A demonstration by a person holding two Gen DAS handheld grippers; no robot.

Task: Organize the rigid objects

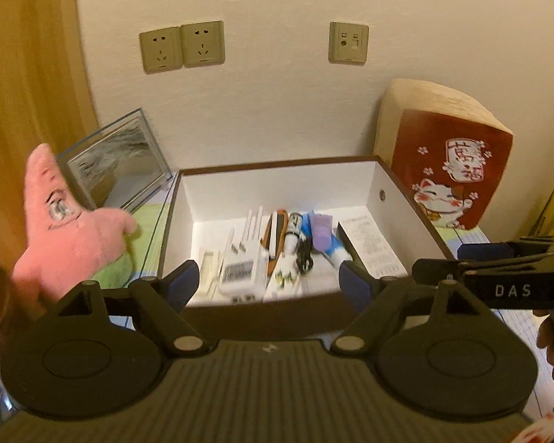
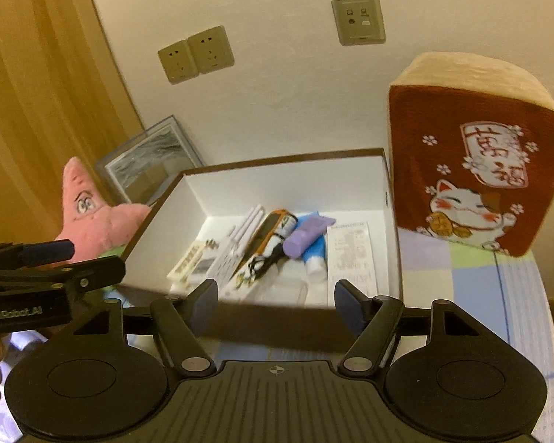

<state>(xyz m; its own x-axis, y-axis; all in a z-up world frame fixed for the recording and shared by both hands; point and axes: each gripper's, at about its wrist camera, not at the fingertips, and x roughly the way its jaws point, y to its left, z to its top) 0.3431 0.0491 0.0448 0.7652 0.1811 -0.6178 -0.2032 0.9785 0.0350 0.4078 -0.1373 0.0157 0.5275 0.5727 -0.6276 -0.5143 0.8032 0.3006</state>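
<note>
Both claws are up in the air w/ nothing in them. The left claw is spread wide, low in the middle of its view, in front of the box. The right claw is spread too (a bit less wide) and sits low in the middle of its own view.

The hard things are in the box, lined up side by side in the middle of both pics: a white router w/ its sticks pointing up, a purple tube, a blue tube, a paper sheet by the right wall.

I think the putting-in step is done for these, & the claws are free for the next thing. No loose hard thing shows on the table right now. The pink star toy at left & the red cat cushion at right are soft, so prob. not part of the job. Next move: look for more hard stuff, or stop.
</note>
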